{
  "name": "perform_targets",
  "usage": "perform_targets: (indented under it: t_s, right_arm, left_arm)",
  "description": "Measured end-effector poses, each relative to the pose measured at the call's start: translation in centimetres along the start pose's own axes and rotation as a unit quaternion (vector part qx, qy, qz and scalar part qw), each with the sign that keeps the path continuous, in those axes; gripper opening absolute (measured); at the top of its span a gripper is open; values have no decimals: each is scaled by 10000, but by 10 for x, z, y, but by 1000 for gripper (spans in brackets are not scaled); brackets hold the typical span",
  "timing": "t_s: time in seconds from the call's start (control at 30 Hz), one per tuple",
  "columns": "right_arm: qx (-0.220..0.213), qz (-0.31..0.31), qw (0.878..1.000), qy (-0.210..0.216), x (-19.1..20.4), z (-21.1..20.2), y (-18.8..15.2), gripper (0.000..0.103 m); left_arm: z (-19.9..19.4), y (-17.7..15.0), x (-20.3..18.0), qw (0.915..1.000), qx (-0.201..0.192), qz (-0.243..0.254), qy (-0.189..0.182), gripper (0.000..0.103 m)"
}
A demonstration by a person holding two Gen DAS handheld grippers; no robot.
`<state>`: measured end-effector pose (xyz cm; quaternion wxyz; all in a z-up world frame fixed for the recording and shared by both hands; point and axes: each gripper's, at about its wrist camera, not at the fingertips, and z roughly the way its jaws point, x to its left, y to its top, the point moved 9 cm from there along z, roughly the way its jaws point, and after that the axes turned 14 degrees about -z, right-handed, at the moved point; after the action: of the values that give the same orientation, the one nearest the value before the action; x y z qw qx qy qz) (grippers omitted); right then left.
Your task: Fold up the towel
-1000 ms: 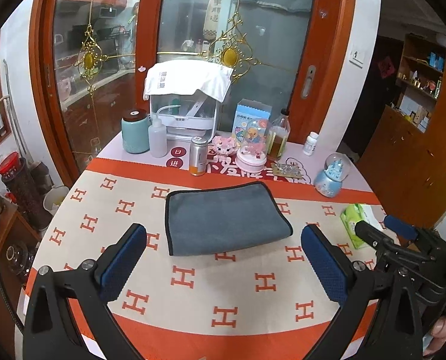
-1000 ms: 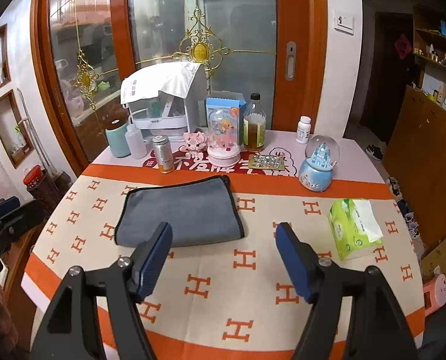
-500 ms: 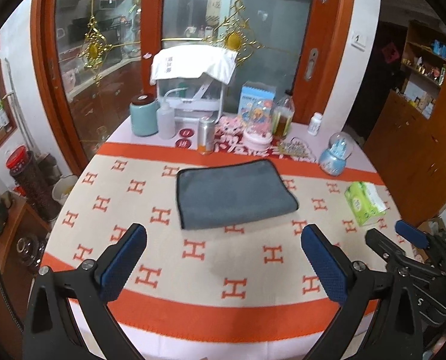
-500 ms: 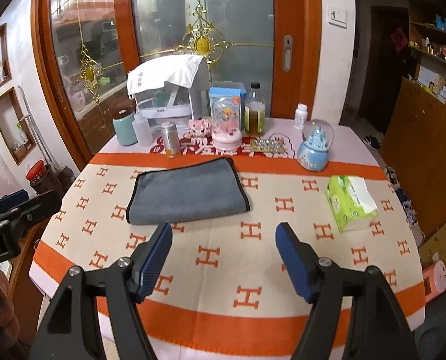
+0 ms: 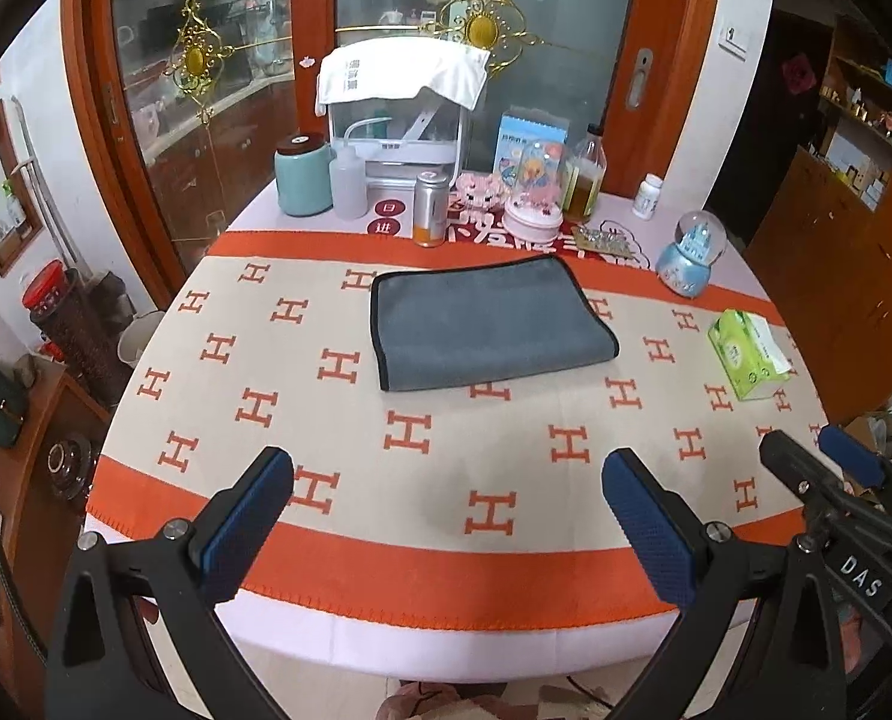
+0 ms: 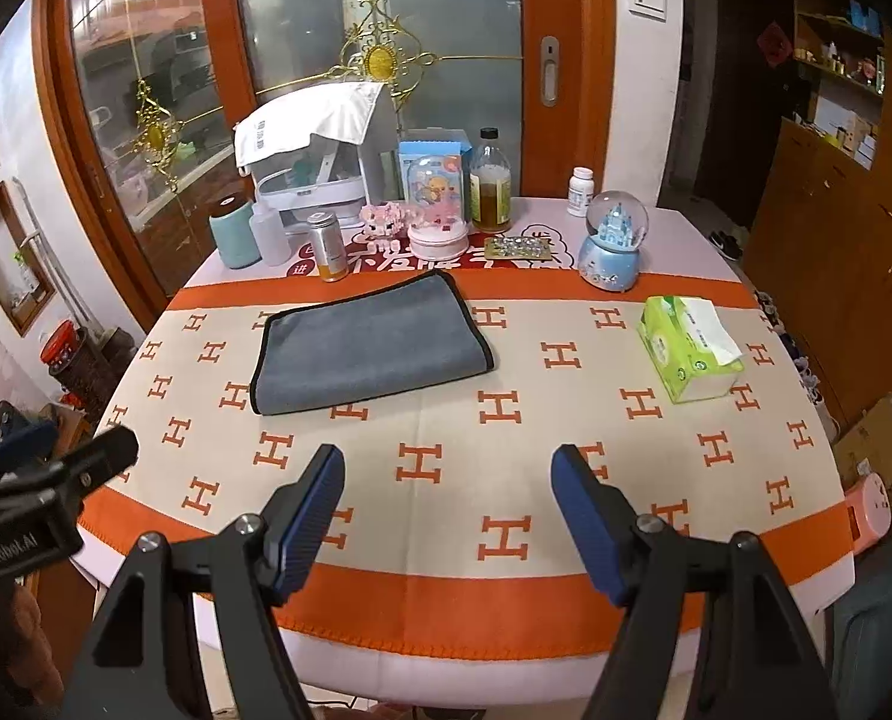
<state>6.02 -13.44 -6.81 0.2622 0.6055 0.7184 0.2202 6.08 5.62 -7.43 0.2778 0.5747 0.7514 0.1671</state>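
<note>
A grey towel (image 5: 482, 324) with a dark edge lies folded flat on the table's orange-and-cream cloth, toward the far side; it also shows in the right wrist view (image 6: 368, 348). My left gripper (image 5: 446, 516) is open and empty, held above the table's near edge, well short of the towel. My right gripper (image 6: 449, 516) is open and empty too, also over the near edge. The right gripper shows at the right of the left wrist view (image 5: 818, 468), and the left gripper shows at the left of the right wrist view (image 6: 56, 468).
A green tissue pack (image 6: 686, 348) lies at the right. Along the far edge stand a snow globe (image 6: 614, 240), bottles, a can (image 6: 329, 246), a teal canister (image 5: 303, 174) and a covered white box (image 5: 398, 114). A glass door is behind the table.
Both grippers have pulled back from the towel toward the table's near edge and risen, so more of the table shows. The towel has not moved. Both stay open.
</note>
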Motion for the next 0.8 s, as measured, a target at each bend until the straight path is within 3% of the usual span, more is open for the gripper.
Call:
perform_targets:
  t_s: [0.8]
  right_arm:
    - [308, -51, 9995, -101, 12, -1, -14, 72]
  left_arm:
    - [-4, -9, -6, 9994, 14, 298, 166, 102]
